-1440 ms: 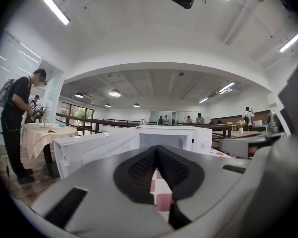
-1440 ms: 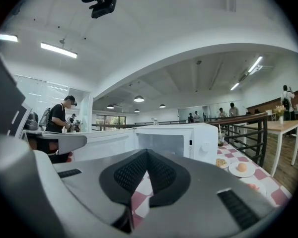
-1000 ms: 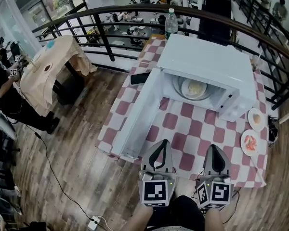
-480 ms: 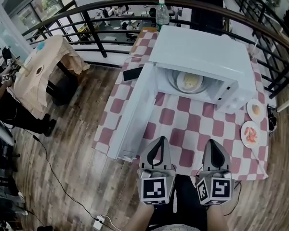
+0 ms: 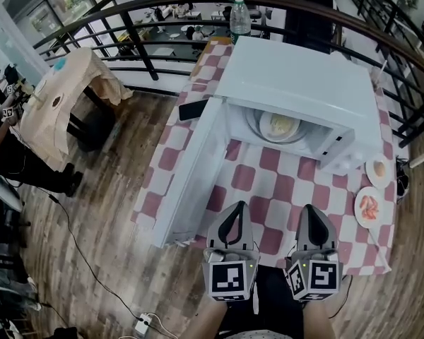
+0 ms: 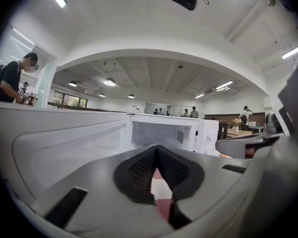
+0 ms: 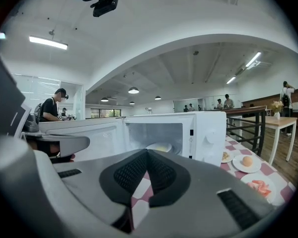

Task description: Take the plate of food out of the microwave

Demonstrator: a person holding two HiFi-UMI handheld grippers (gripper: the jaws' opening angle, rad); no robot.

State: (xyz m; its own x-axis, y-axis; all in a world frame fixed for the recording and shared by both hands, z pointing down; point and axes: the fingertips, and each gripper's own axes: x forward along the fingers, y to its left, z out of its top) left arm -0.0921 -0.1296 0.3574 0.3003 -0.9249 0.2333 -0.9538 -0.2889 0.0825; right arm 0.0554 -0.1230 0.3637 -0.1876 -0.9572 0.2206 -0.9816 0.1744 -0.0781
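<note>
The white microwave [image 5: 297, 83] stands on a red-and-white checked table, its door [image 5: 191, 175] swung open to the left. Inside on the turntable lies the plate of food [image 5: 279, 126], also visible as the pale plate [image 7: 161, 147] in the right gripper view. My left gripper [image 5: 232, 217] and right gripper [image 5: 314, 216] hover side by side over the table's near edge, well short of the microwave. In its own view the left gripper [image 6: 156, 148] has its tips together with nothing between them. The right gripper [image 7: 147, 151] is likewise shut and empty.
Two small plates of food [image 5: 377, 169] [image 5: 369, 207] lie on the table right of the microwave. A black phone [image 5: 193, 109] lies by the door hinge and a water bottle [image 5: 239, 16] stands behind. A black railing runs behind the table. A cloth-draped stand [image 5: 63, 97] is at left.
Both grippers have edged a little forward and down toward the table. Their jaws look the same as before. The plate has stayed inside the microwave.
</note>
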